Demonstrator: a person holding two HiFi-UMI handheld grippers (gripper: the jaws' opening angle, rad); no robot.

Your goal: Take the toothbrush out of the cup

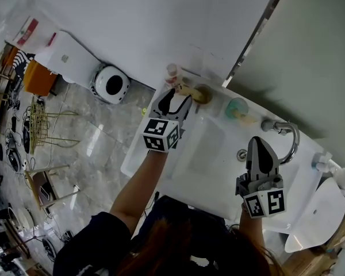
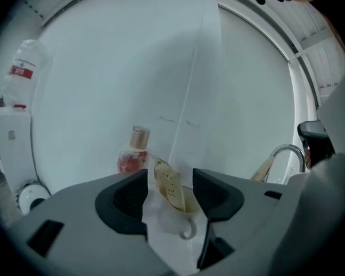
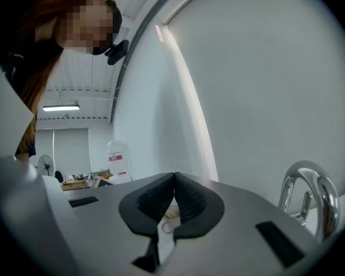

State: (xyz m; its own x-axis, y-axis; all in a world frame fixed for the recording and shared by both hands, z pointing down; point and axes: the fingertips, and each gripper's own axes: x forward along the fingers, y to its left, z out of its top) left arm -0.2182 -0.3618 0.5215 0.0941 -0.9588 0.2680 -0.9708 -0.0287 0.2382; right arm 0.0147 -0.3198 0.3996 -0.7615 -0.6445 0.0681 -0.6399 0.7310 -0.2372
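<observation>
A white cup with a handle (image 2: 183, 222) stands on the rim of the sink, and a toothbrush in a tan wrapper (image 2: 171, 190) leans out of it. In the head view the cup (image 1: 204, 94) is at the basin's far left corner, with the toothbrush (image 1: 187, 89) pointing left. My left gripper (image 1: 177, 96) is right at it, open. In the left gripper view the wrapped toothbrush shows in the gap of the left gripper (image 2: 169, 176), and the pads do not press on it. My right gripper (image 1: 259, 141) hangs over the basin's near right side, shut and empty (image 3: 174, 180).
A teal cup (image 1: 237, 107) with another tan item stands to the right of the white cup. A chrome tap (image 1: 287, 132) curves over the white basin (image 1: 204, 148). A small bottle with a red label (image 2: 132, 156) stands by the wall, left of the cup.
</observation>
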